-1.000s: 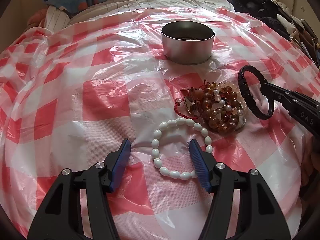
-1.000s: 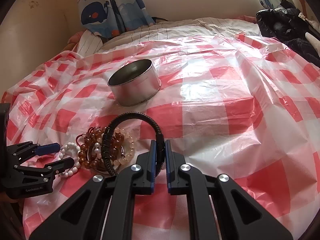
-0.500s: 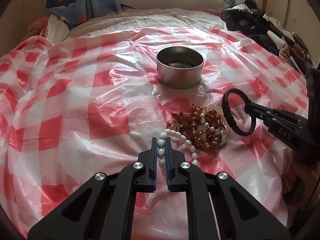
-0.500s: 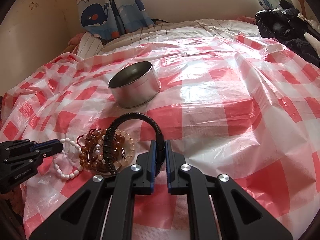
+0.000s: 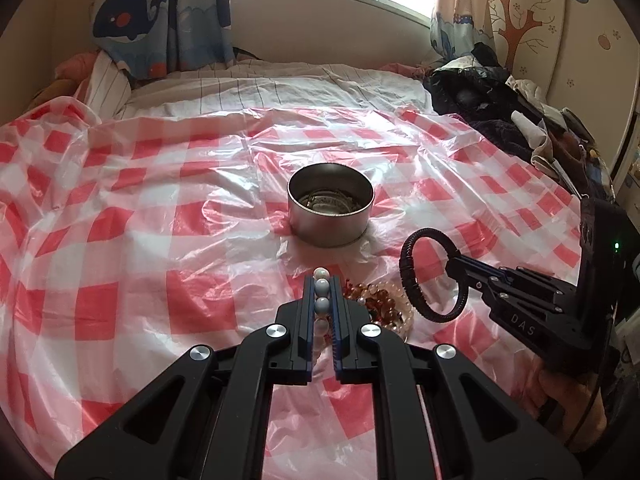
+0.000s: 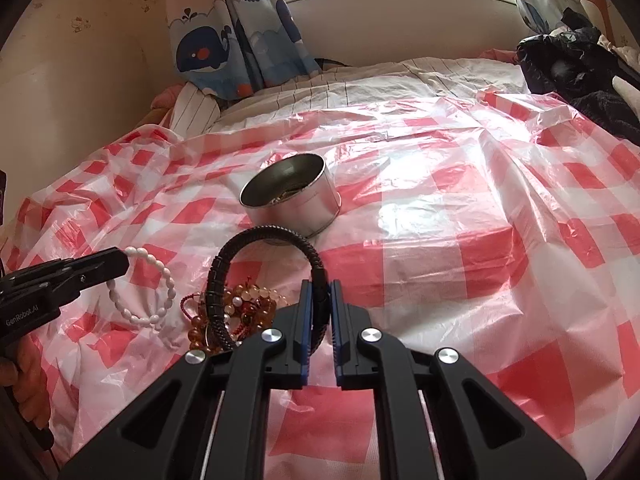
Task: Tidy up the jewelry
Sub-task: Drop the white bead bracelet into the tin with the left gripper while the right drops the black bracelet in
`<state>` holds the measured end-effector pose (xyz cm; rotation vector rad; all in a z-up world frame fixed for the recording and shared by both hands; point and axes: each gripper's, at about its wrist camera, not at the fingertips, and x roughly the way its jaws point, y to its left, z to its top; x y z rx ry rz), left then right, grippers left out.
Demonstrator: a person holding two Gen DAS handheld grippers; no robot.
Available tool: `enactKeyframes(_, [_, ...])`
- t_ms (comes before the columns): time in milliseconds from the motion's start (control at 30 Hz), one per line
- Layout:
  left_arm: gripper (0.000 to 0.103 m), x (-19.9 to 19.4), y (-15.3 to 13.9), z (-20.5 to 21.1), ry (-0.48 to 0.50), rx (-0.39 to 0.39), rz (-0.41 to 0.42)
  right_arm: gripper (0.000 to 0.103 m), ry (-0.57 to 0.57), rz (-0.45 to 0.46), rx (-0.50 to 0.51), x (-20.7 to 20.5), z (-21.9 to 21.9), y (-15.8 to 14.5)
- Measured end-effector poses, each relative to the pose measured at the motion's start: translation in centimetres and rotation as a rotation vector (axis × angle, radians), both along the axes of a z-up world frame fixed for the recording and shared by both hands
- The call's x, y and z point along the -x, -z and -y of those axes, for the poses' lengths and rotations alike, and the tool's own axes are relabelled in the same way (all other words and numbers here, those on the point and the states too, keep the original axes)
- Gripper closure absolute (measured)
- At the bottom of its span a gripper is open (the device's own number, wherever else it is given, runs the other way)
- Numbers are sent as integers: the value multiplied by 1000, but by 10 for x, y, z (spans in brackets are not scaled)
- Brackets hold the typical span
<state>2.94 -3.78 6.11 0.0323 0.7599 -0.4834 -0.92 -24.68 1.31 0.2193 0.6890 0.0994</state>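
A: What is held by the left gripper [image 5: 322,300]?

B: A white bead bracelet [image 6: 150,285] is pinched between its fingers [image 5: 307,312], which are closed down to the width of one bead. In the left wrist view a few beads are seen stacked in the narrow gap; in the right wrist view the rest of the loop is seen hanging free below the tips, lifted off the checked plastic sheet [image 5: 132,240].

A: And the right gripper [image 6: 320,300]?

B: A black braided bangle [image 6: 256,272] is clamped edge-on between its fingers [image 6: 305,312], which are drawn almost together. The ring is held upright, raised above the sheet.

A: Where is the remaining jewelry found?

B: A heap of amber beaded bracelets [image 5: 384,304] is left on the sheet toward its near edge, just beyond the left gripper's tips and beside the lower arc of the bangle. A red cord is seen at the heap's left side in the right wrist view. Whether a dish lies under the heap cannot be told for certain.

A: Is a container present?

B: A round metal tin [image 5: 330,210] is set near the middle of the sheet, farther from the near edge than the heap and apart from it. Some items are glimpsed inside, too dim to be identified.
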Motion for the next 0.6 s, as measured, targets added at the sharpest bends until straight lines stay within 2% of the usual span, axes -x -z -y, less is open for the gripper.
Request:
enactKeyframes(333, [97, -33, -30, 29, 16, 77, 46, 93, 19, 20, 28, -14, 5, -13])
enactKeyframes(467, [97, -54, -43, 44, 33, 140, 54, 94, 39, 32, 35, -26, 13, -20])
enactKeyframes(600, [97, -80, -43, 55, 36, 221, 36, 93, 55, 37, 43, -41, 19, -25])
